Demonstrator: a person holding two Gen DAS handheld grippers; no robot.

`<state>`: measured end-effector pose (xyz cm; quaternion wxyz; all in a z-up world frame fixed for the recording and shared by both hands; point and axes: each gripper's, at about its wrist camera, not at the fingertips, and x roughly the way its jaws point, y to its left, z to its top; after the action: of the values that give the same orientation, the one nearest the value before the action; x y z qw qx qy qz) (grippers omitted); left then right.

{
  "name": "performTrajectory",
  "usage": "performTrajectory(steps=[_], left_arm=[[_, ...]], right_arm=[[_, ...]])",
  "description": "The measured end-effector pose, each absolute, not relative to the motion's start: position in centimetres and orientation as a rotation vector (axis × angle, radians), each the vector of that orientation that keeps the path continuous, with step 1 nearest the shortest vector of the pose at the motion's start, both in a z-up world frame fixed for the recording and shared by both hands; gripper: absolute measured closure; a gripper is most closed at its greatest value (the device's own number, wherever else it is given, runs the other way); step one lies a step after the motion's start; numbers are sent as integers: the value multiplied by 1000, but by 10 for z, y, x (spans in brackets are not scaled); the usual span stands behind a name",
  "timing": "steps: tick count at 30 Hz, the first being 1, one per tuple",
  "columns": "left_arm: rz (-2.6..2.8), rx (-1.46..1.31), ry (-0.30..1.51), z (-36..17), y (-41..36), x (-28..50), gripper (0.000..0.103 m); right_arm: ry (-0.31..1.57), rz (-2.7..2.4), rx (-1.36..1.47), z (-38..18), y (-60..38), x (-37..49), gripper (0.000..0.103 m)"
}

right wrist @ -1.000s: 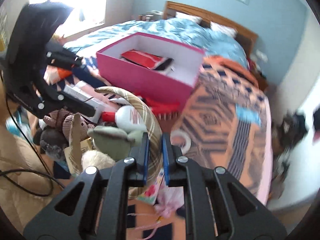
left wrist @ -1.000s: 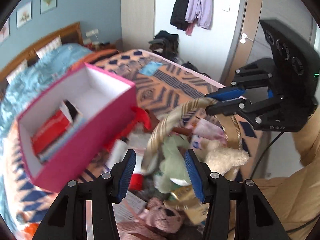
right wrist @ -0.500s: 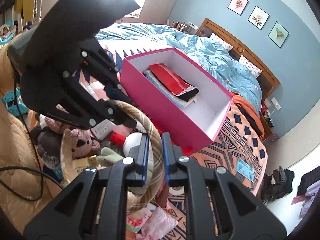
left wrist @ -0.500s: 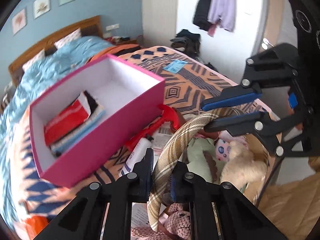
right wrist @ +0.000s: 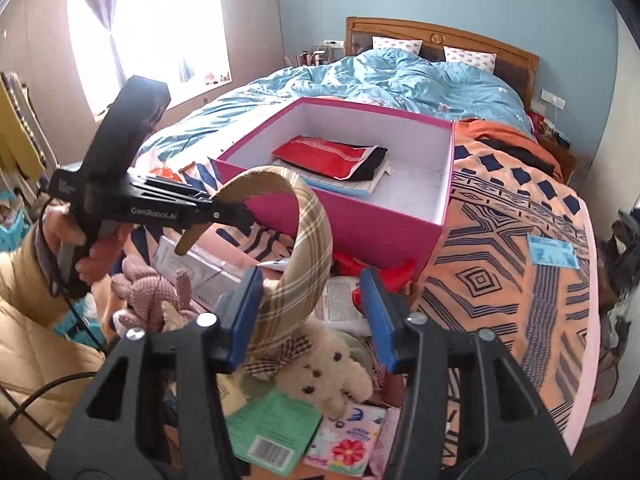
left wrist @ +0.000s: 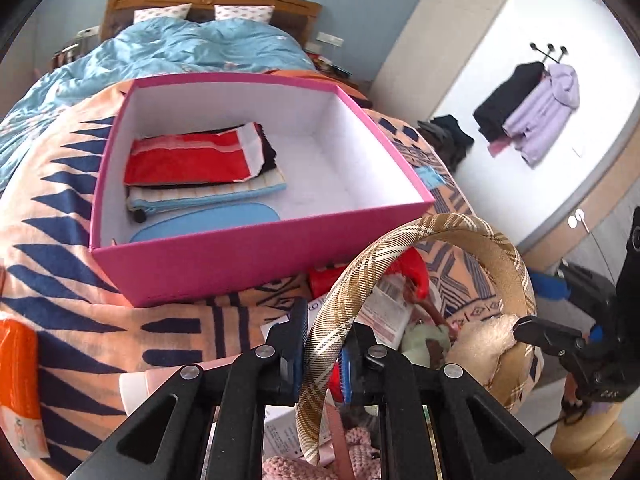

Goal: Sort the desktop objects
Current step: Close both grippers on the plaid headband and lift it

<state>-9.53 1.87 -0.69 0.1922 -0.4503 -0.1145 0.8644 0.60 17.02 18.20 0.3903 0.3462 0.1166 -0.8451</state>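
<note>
My left gripper (left wrist: 323, 354) is shut on one end of a beige plaid headband (left wrist: 460, 229), held up in front of a pink box (left wrist: 224, 258). The box holds a red packet (left wrist: 188, 158), a striped pouch and a blue item. In the right wrist view the left gripper (right wrist: 236, 213) pinches the headband (right wrist: 308, 240), which arches over the pile. My right gripper (right wrist: 312, 316) is open, its left pad (right wrist: 244, 312) beside the headband's lower end, not clamping it. The pink box (right wrist: 360, 224) sits behind.
A pile lies below on the patterned blanket (right wrist: 512, 264): cream plush bear (right wrist: 320, 368), pink knitted plush (right wrist: 152, 292), green booklet (right wrist: 272, 436), flower card, white tube (left wrist: 384, 304), red item (right wrist: 384, 272). An orange packet (left wrist: 18, 376) lies at left. Blue duvet behind.
My right gripper was shut on the headband and has opened, letting it go. My left gripper closed on the headband's other end and now holds it nearer the pink box.
</note>
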Motion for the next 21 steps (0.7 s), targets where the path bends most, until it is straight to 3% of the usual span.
performTrajectory(steps=[10, 12, 21], left_arm=[[2487, -1220, -465, 0, 6, -100, 90], [2481, -1208, -488, 1, 5, -101, 90], [2496, -1173, -414, 8, 13, -99, 90]], right_arm=[[168, -2163, 884, 185, 173, 17, 63], [154, -2155, 886, 185, 172, 19, 73], [158, -2211, 899, 186, 171, 1, 82]])
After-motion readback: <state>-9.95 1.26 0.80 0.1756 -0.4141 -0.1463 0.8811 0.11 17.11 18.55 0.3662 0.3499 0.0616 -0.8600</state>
